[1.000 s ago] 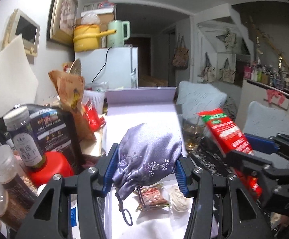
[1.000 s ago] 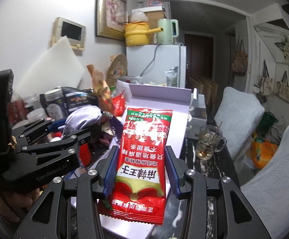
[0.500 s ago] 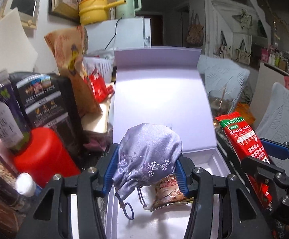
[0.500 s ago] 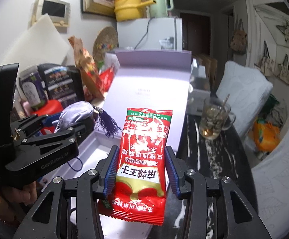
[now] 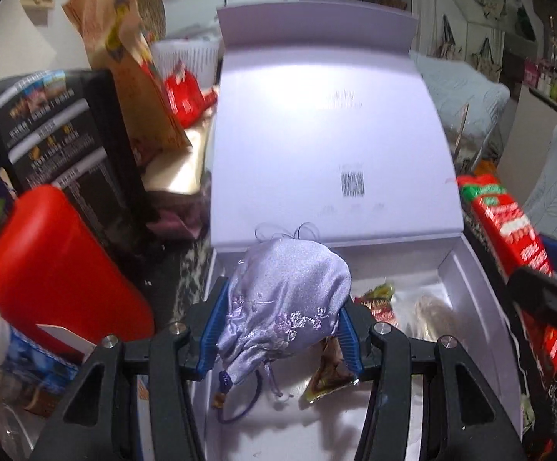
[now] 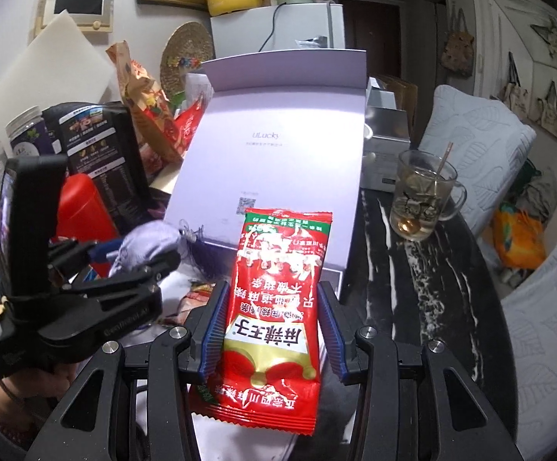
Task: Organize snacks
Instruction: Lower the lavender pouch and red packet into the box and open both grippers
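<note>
**Pouch and snack packet held over the open lilac box**

Pouch of embroidered lilac satin [image 5: 286, 299] sits clamped between the blue pads of the left gripper [image 5: 280, 319], its drawstring hanging loose into the lilac box [image 5: 470, 280] below. The box stands open, lid [image 5: 328, 123] tipped back, and on its pale lining near the far wall lie a small wrapped snack [image 5: 378, 299] and a round pale sweet [image 5: 432, 307]. The right gripper [image 6: 272, 330] is closed on a red snack packet [image 6: 278, 288], held upright above the box's right edge. A red canister [image 5: 55, 269] and a black carton [image 5: 70, 146] crowd the box's left side. A glass mug [image 6: 424, 196] with a spoon stands on the dark marbled table [image 6: 413, 288], off the lid's right edge.
</note>
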`<state>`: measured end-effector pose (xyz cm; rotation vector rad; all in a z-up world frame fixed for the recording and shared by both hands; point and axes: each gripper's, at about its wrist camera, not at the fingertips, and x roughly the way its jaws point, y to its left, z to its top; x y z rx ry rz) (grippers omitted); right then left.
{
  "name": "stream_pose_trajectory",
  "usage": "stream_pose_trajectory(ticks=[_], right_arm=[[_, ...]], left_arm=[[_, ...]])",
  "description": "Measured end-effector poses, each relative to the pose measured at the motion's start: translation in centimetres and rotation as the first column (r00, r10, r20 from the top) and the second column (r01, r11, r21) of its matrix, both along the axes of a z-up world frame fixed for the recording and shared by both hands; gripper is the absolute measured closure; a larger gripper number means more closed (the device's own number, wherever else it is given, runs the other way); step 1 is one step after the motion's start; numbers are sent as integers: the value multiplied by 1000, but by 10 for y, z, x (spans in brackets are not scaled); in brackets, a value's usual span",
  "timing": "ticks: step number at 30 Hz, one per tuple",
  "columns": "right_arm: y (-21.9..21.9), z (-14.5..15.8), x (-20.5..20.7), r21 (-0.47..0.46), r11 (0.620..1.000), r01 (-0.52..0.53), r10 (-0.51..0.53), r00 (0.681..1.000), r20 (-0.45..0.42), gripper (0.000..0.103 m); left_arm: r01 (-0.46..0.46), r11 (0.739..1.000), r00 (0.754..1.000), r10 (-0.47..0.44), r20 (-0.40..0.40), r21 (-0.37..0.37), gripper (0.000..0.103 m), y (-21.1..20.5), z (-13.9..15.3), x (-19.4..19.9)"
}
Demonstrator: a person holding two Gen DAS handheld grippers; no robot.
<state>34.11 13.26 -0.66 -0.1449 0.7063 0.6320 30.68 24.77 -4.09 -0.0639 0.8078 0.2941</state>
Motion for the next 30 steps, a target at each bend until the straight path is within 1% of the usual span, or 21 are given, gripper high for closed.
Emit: stream_pose_trajectory(ticks=[2, 5, 10, 13, 16, 19, 22, 25, 30], right_arm=[[3, -2, 2, -13, 1000, 2, -2, 1000, 3, 58], [6, -6, 4, -28, 1000, 0, 0, 1000, -1, 58], [12, -15, 7, -55, 999, -1, 1, 1000, -10, 58], [15, -21, 9, -69, 998, -1, -1, 1000, -25, 58], [18, -27, 11, -80, 997, -5, 2, 999, -40, 58], [22, -35, 13, -98, 995, -6, 0, 998, -61, 58], [25, -42, 18, -108, 994, 1, -12, 996, -93, 58], [29, -51, 24, -120, 993, 7, -23, 990, -137, 57], [30, -63, 32, -125, 992, 14, -38, 980, -194, 56]], left_arm=[[0, 1000, 1000, -1, -30, -18, 52, 0, -7, 3], [-7, 1000, 998, 6, -70, -21, 52, -1, -16, 8], [-23, 1000, 995, 23, -96, -1, 52, -1, -22, 11], [-49, 999, 991, 49, -127, 6, 52, 4, -26, 14], [-75, 997, 985, 73, -154, -5, 52, 9, -29, 15], [-74, 997, 984, 72, -166, -5, 51, 9, -30, 16], [-68, 998, 981, 66, -184, -3, 49, 8, -33, 18], [-70, 997, 981, 68, -183, -9, 47, 8, -33, 18], [-48, 999, 984, 45, -173, -11, 36, 6, -32, 18]])
